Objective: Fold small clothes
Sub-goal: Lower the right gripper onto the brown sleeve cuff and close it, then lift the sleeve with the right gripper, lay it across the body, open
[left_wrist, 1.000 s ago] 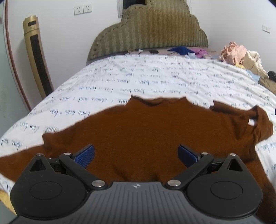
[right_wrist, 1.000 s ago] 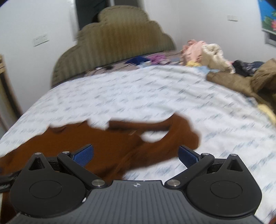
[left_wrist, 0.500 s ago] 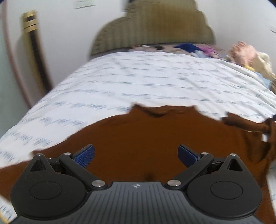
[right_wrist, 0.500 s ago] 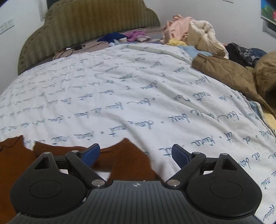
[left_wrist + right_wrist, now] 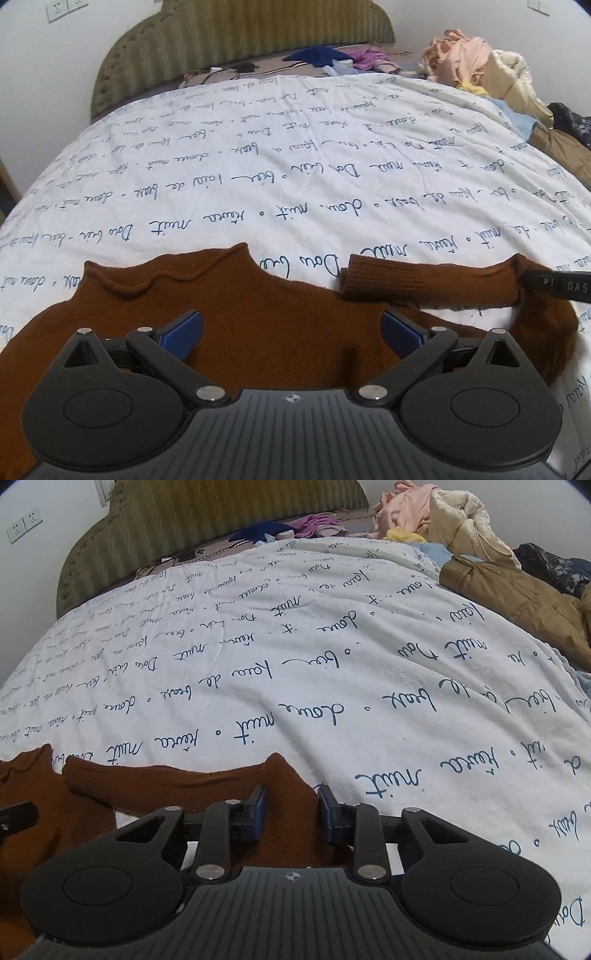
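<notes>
Your right gripper (image 5: 291,814) is clamped on the brown sweater's (image 5: 258,325) sleeve (image 5: 177,786) at its bend, prob. to fold it inward over the body. Left gripper (image 5: 291,338), jaws wide apart, hangs over the body w/o touching, maybe ready to pin it. Sweater lies flat on the near quilt (image 5: 295,166); clothes pile (image 5: 443,513) far right

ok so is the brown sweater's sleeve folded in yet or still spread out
Partly folded. The sleeve lies doubled back toward the collar across the sweater, its bend between the right gripper jaws.
</notes>
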The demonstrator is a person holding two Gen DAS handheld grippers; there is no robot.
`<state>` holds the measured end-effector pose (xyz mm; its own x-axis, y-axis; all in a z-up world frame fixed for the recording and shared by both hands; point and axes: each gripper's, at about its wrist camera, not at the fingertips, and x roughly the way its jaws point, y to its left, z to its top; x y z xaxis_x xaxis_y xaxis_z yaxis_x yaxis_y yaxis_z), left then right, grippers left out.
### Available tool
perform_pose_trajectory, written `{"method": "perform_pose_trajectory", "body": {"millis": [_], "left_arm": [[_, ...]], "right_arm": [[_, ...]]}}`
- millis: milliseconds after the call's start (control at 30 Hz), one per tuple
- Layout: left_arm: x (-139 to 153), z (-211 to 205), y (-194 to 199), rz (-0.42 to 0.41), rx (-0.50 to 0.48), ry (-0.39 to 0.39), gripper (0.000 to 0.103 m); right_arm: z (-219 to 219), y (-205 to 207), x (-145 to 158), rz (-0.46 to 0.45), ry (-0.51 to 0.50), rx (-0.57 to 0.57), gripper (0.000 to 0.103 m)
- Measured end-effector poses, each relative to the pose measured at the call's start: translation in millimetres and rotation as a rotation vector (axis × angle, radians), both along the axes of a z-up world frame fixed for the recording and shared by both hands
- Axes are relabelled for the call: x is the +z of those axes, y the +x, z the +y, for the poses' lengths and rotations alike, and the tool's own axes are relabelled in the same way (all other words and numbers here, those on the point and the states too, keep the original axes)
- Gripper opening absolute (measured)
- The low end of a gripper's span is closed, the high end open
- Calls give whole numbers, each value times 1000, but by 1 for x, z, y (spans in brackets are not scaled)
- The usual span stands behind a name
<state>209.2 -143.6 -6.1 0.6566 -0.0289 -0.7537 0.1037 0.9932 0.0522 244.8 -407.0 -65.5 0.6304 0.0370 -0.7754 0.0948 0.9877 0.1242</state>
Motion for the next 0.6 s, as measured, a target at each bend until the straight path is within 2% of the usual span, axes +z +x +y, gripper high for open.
{"method": "perform_pose_trajectory", "body": {"millis": [133,200,333,400,600], "left_arm": [[6,7,-24,-51,11,27,103],[10,14,-37,-79,29,29,103],[11,23,-42,-61,39,20,103],[8,26,-44,-42,31,12,103],[5,44,-61,-31,44,55,103]], "right_arm": [[-6,4,0,-4,27,21,17],[-7,5,0,-7,36,29,16],[-9,2,5,-36,60,33,13],[-9,-4,11,-67,77,43,13],[10,-29,50,-203,129,148,13]]}}
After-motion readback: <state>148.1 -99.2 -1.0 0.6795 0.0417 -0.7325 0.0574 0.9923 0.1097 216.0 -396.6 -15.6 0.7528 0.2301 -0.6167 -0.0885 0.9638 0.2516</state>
